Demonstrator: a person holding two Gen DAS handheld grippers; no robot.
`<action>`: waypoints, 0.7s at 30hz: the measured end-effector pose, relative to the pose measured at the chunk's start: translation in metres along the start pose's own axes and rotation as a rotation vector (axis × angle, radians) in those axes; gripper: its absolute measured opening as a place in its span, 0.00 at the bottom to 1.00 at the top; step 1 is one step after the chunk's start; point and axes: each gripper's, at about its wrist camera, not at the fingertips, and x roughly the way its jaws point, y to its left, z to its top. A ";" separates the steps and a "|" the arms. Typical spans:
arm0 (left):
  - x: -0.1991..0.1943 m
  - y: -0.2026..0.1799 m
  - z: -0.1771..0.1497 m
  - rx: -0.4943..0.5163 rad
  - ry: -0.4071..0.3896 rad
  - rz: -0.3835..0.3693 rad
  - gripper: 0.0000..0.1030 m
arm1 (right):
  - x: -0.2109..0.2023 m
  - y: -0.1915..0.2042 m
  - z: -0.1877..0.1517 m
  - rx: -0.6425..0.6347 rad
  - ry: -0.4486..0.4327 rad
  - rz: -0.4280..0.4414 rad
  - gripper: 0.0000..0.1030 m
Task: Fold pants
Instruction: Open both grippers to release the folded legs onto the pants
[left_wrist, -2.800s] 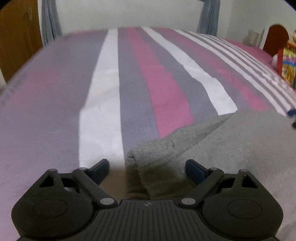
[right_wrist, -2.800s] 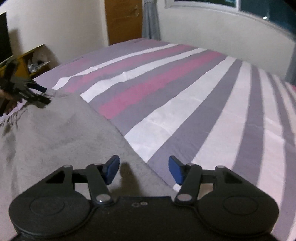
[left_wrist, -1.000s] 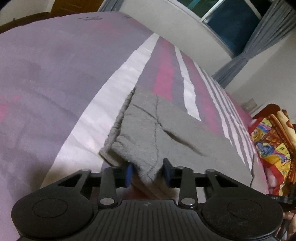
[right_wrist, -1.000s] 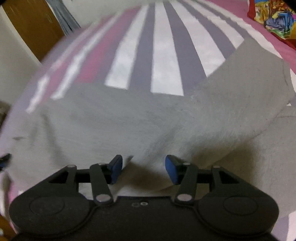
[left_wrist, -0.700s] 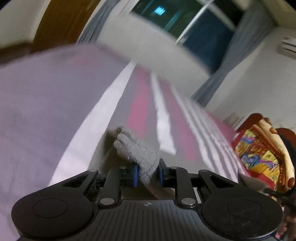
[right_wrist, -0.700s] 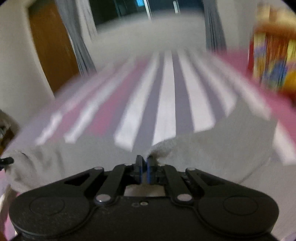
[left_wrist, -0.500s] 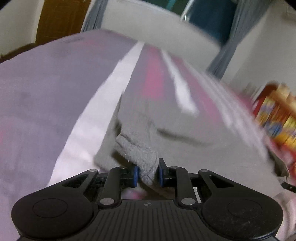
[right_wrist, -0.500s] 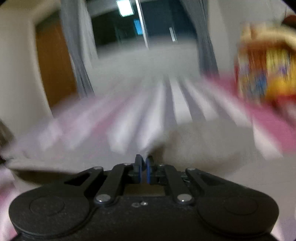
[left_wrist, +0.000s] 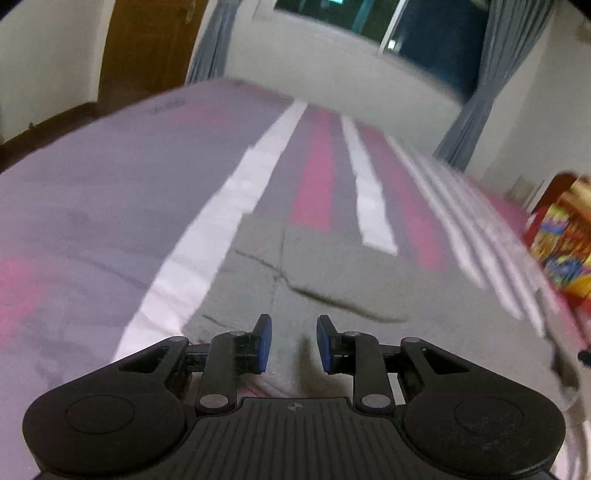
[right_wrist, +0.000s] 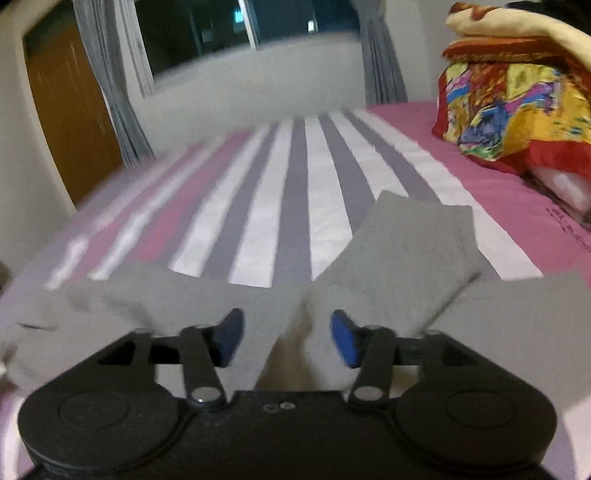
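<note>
Pants update: both my grippers, left gripper (left_wrist: 294, 343) and right gripper (right_wrist: 287, 338), just let go, jaws partly open and empty, so the soft grey fleece pants (right_wrist: 402, 254) lie folded near the striped bedsheet's (right_wrist: 317, 177) front edge.

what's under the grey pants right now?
The grey pants lie flat on the striped bedsheet, whose white, grey and pink stripes run out from beneath their far edge. The sheet under the fabric is covered. Both grippers, left and right, are open above it.

Left wrist cam low over pants (left_wrist: 332, 280), looking along bed (left_wrist: 92, 206) toward window (left_wrist: 424, 44). Right wrist cam also low, close, facing same window (right_wrist: 207, 33). Both share pants (right_wrist: 406, 251), striped bed (right_wrist: 295, 192), curtains, door.
</note>
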 end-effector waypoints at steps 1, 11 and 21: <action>0.010 -0.002 0.000 0.004 0.032 0.024 0.25 | 0.014 0.003 0.006 -0.017 0.035 -0.025 0.59; 0.026 -0.009 0.008 0.154 0.161 0.081 0.24 | -0.023 -0.073 -0.045 0.133 0.123 -0.124 0.00; 0.034 -0.004 0.005 0.109 0.170 0.063 0.24 | -0.030 -0.106 0.008 0.151 -0.044 0.014 0.55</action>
